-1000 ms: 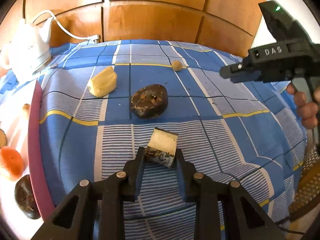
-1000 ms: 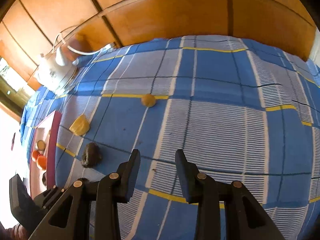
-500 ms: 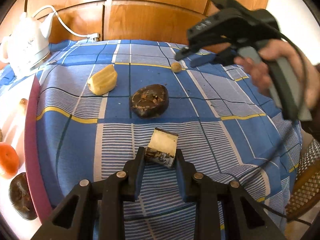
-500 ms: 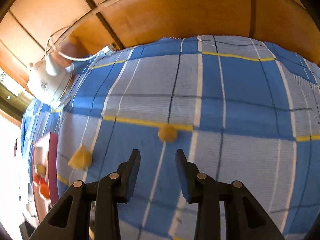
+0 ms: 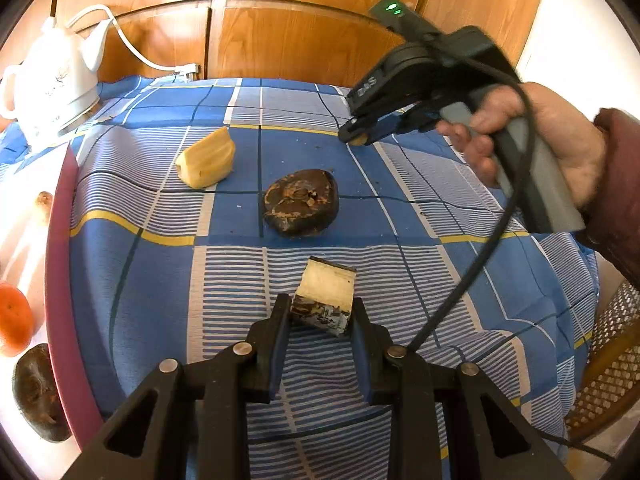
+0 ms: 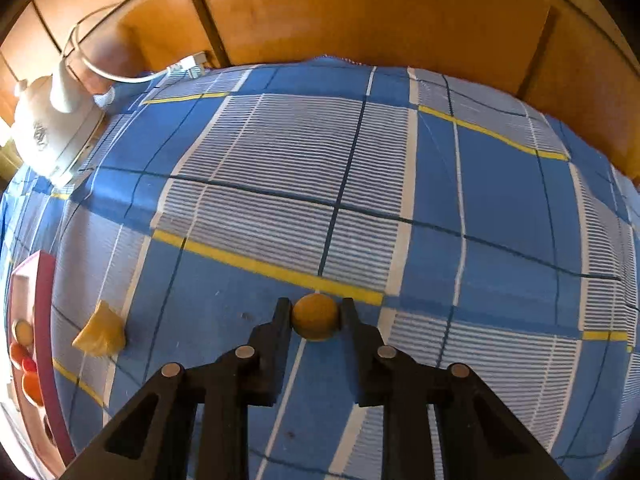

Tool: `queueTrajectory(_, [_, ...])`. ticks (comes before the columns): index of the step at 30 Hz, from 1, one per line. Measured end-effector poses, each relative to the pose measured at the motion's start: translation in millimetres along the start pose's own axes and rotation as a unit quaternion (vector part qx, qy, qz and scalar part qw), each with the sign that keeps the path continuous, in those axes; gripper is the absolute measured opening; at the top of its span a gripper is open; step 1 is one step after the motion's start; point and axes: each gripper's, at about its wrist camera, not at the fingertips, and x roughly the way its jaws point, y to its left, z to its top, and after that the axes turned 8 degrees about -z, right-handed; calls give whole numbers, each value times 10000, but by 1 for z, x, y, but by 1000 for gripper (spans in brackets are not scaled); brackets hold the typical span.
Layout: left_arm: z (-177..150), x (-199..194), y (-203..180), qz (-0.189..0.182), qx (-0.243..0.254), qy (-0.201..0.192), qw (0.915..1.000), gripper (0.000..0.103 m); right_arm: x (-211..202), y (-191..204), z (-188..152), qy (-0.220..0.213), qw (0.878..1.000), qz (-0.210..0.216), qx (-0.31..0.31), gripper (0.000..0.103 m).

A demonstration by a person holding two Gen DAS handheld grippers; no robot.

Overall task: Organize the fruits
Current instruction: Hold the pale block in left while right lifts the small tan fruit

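On the blue checked cloth, my left gripper (image 5: pixel 320 320) is shut on a cut fruit piece (image 5: pixel 326 288) with pale flesh and dark skin. Beyond it lie a dark brown round fruit (image 5: pixel 300 208) and a yellow wedge (image 5: pixel 206 158). Farther back, my right gripper (image 6: pixel 314 320) points steeply down, its jaws closing on a small round yellow fruit (image 6: pixel 314 314); both pads touch its sides. In the left wrist view the right gripper (image 5: pixel 356 136) is held by a hand, and its tips hide most of that fruit. The wedge (image 6: pixel 100 336) lies to its left.
A pink-rimmed tray (image 5: pixel 60 260) at the left edge holds an orange (image 5: pixel 14 324), a dark fruit (image 5: pixel 36 392) and other pieces. A white kettle (image 5: pixel 52 84) with its cord stands at the back left. Wooden cabinet doors (image 5: pixel 300 36) close the back. A wicker chair (image 5: pixel 608 360) is at the right.
The right gripper travelled across the cloth to the small yellow fruit, came down over it and closed its jaws on it. The left gripper kept still with the cut piece.
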Motion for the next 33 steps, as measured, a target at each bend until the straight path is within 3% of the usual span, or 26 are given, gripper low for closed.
queueTrajectory(6, [-1, 0, -2, 21, 24, -15, 10000, 29, -28, -1, -36, 96, 9974, 520, -489, 24])
queueTrajectory(14, [-3, -2, -6, 126, 128, -13, 9998, 29, -34, -1, -91, 285, 9939, 652, -837, 24])
queueTrajectory(33, [-4, -4, -11, 296, 202, 11, 9994, 29, -29, 1, -88, 178, 9931, 748, -887, 25])
